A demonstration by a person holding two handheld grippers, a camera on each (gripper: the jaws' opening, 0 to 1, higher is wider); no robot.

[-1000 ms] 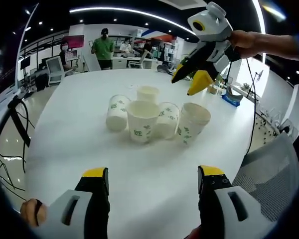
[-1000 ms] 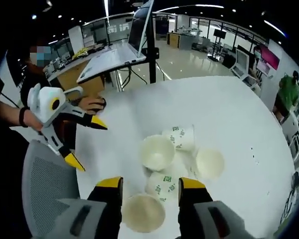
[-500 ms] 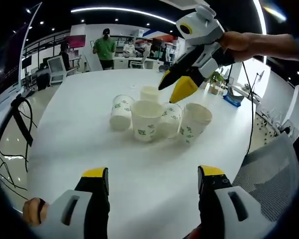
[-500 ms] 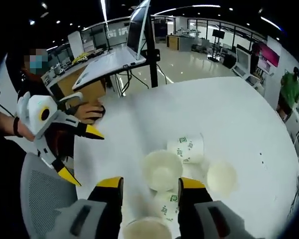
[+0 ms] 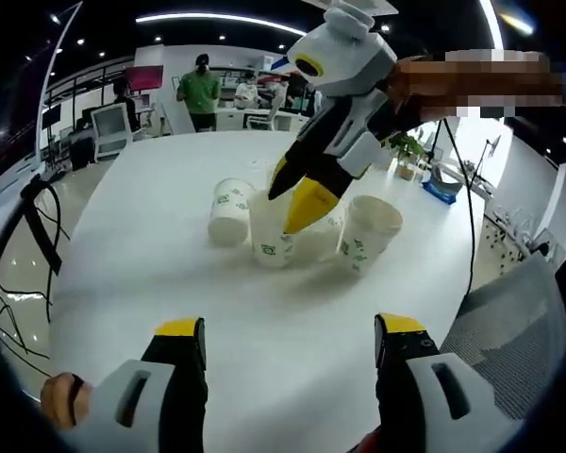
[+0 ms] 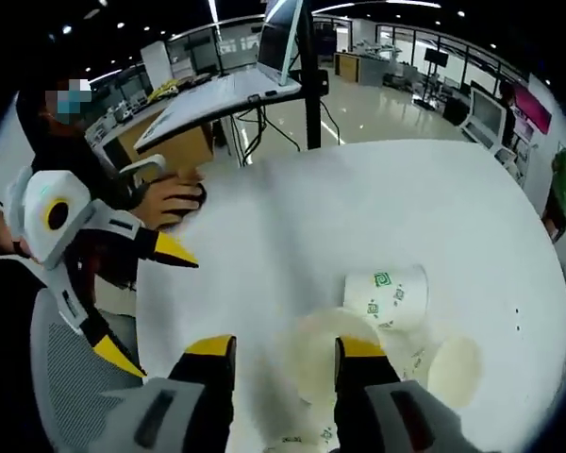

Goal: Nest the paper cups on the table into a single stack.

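Paper cups [image 5: 292, 222] cluster unstacked on the white bench [image 5: 151, 274] as the right gripper [image 6: 281, 347], jaws wide, straddles one to lift it, the left gripper [image 5: 285, 330] waiting open-jawed, well short.

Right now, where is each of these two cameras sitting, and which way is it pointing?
Left gripper view: rides the left gripper, low over the white table, facing the paper cups; the right gripper reaches in, jaws at the middle cup.
Right gripper view: rides the right gripper, looking down at the cups; the left gripper shows.
Shared: cups, table, both grippers.
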